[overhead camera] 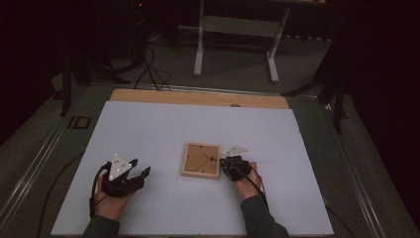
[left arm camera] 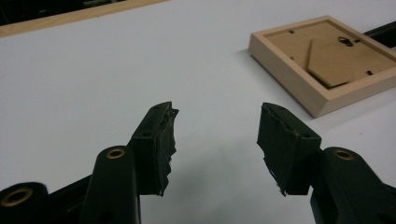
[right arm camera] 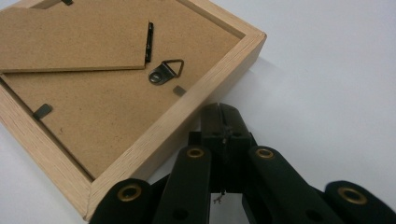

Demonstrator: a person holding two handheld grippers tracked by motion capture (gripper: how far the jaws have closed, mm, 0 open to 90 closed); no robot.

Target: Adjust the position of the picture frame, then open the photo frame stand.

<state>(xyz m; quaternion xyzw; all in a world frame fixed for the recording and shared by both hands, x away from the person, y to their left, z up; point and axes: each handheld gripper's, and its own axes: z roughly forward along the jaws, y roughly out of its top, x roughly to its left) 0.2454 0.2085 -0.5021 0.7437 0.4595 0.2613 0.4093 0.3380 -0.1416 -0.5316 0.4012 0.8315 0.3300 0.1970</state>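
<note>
Face-down wooden picture frame [overhead camera: 200, 160].

I'm seeing the picture frame [overhead camera: 200, 160] lying back-up on the table [overhead camera: 148, 134], just left of my right gripper [overhead camera: 229, 162] and well right of my left gripper [overhead camera: 140, 173].

This looks like a dim lab or recording studio set up for handling trials. A white board [overhead camera: 148, 134] covers a wooden tabletop [overhead camera: 198, 97] inside a metal-railed frame [overhead camera: 44, 148]. Dark curtains [overhead camera: 381, 74] close both sides, cables [overhead camera: 151, 64] trail over grey carpet [overhead camera: 237, 69], and a white-legged desk [overhead camera: 237, 29] stands behind.
</note>
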